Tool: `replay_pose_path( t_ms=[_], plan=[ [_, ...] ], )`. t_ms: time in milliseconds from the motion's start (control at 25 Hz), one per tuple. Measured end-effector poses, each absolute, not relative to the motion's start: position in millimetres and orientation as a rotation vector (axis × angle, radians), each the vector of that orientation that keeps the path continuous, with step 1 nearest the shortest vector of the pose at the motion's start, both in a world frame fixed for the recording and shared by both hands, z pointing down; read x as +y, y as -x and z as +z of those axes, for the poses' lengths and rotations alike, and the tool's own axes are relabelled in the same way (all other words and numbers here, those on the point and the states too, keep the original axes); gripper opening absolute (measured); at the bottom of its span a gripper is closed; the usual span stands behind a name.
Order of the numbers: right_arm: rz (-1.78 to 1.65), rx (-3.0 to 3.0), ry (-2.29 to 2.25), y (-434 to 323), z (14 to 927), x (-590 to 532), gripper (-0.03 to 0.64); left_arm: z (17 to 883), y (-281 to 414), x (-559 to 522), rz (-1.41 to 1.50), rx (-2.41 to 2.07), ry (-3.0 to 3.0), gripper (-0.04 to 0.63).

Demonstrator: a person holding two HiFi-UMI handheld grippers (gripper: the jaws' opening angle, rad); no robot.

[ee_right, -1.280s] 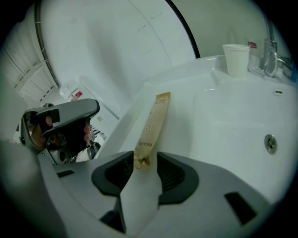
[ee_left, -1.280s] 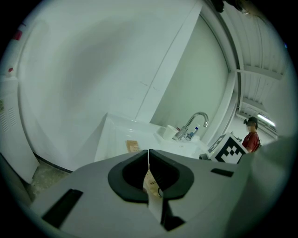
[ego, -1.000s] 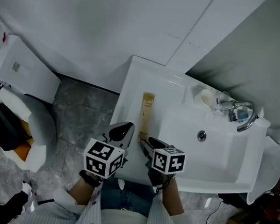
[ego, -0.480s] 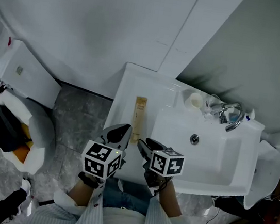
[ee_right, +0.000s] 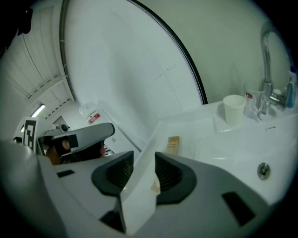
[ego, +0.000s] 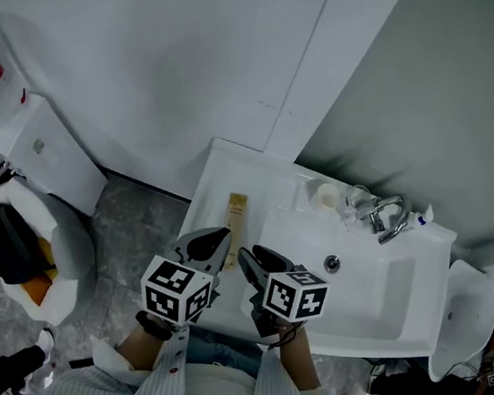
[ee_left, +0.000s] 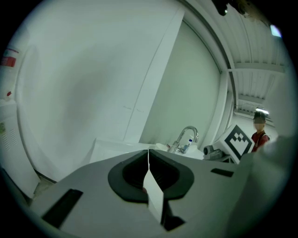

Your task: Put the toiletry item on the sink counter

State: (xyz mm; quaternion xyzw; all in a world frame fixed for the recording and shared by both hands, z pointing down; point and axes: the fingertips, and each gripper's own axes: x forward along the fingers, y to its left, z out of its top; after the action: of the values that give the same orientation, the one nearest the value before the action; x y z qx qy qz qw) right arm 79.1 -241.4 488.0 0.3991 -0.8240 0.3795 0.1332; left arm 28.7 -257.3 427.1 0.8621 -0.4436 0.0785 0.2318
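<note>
Centrally in the head view, the toiletry item (ego: 234,225), a long flat tan packet, lies on the white sink counter (ego: 216,187), left of the basin. The left gripper (ego: 215,236) has its jaws pressed together and the right gripper (ego: 255,256) has them slightly parted; both are empty. The right gripper view shows the packet; the left gripper view shows only the faucet (ee_left: 186,138).

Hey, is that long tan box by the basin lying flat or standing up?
Lying flat: the tan box rests lengthwise on the sink counter, left of the basin.

A bathroom; white sink (ego: 380,281), chrome tap (ego: 393,218), toilet (ego: 78,233) beside it.
</note>
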Motion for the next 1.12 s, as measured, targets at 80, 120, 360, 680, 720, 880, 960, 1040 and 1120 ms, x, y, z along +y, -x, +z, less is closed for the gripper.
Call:
replay_pose_path(
  t_ms=[80, 120, 360, 680, 720, 880, 960, 1040, 1120],
  plan=[
    [1.063, -2.428, -1.165, -81, 471, -248, 0.149, 417, -31, -260, 0.196, -1.22, -2.387, 0.021],
    [1.042, -2.449, -1.167, -82, 462, -250, 0.149, 412, -33, -261, 0.185, -1.221, -2.396, 0.021],
    [0.913, -2.603, -1.175, -82, 400, -255, 0.144, 378, -43, -262, 0.114, -1.201, -2.453, 0.021],
    [0.755, -2.763, -1.21, -94, 335, -250, 0.112, 333, -63, -254, 0.019, -1.145, -2.55, 0.021],
    [0.743, -2.779, -1.21, -95, 329, -248, 0.107, 329, -64, -253, 0.008, -1.138, -2.56, 0.021],
    [0.703, -2.849, -1.209, -100, 306, -242, 0.1, 313, -69, -249, -0.058, -1.095, -2.574, 0.021],
    [0.671, -2.87, -1.213, -103, 296, -240, 0.094, 306, -70, -249, -0.089, -1.08, -2.57, 0.021],
    [0.639, -2.884, -1.217, -105, 287, -240, 0.083, 300, -70, -249, -0.111, -1.076, -2.566, 0.021],
    [0.611, -2.894, -1.219, -106, 280, -239, 0.064, 295, -70, -249, -0.125, -1.076, -2.567, 0.021]
  ],
)
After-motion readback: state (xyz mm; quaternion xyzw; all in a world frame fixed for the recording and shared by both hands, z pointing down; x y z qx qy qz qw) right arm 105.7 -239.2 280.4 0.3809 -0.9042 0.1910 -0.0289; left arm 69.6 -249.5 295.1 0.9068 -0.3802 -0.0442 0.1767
